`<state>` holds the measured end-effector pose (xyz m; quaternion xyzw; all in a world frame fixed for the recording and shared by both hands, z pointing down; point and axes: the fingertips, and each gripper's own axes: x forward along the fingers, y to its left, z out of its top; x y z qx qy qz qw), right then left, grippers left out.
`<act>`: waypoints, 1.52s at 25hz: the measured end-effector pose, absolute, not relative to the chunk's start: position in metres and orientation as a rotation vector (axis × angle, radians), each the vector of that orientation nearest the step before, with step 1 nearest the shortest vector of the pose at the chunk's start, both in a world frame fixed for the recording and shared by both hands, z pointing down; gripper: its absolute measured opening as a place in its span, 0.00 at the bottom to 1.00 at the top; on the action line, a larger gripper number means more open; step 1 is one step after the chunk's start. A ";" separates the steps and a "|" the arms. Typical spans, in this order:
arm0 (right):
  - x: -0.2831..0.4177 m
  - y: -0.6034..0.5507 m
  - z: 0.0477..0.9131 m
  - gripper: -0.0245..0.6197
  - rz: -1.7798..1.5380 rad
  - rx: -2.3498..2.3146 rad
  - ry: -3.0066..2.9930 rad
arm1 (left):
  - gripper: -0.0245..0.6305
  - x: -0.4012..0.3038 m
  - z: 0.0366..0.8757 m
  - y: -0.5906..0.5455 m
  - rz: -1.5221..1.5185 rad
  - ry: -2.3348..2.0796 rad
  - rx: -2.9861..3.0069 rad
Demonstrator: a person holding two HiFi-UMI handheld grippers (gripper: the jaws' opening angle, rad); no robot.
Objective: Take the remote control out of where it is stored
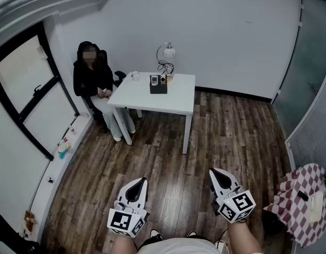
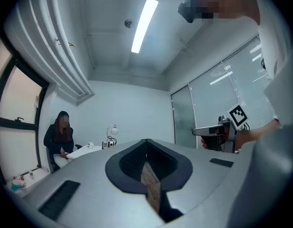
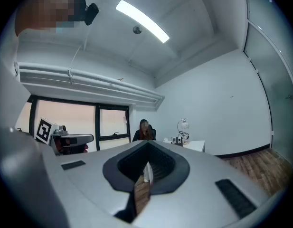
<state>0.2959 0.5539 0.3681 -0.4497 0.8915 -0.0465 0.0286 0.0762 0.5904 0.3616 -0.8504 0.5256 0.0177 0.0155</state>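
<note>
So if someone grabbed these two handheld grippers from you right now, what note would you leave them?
Left gripper: shut, empty, held low over the wooden floor.
Right gripper: shut, empty, beside it.
Things: what looks like the remote control stands in a black holder on the white table across the room, near a lamp. A seated person is at the table's far side.
Done: nothing; the remote is in its holder.
Left: walk to the table, grip the remote, lift it out.

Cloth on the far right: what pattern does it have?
A red-and-white checked cloth, best seen in head view.
</note>
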 end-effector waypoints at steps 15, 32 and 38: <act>0.282 0.559 0.371 0.05 -0.165 -1.334 2.754 | 0.05 0.075 0.364 0.594 0.055 1.622 -2.655; 0.182 0.540 0.386 0.05 -0.172 -1.400 2.790 | 0.05 -0.009 0.381 0.567 0.041 1.531 -2.693; 0.167 0.519 0.388 0.05 -0.178 -1.394 2.799 | 0.05 -0.022 0.381 0.544 0.060 1.530 -2.705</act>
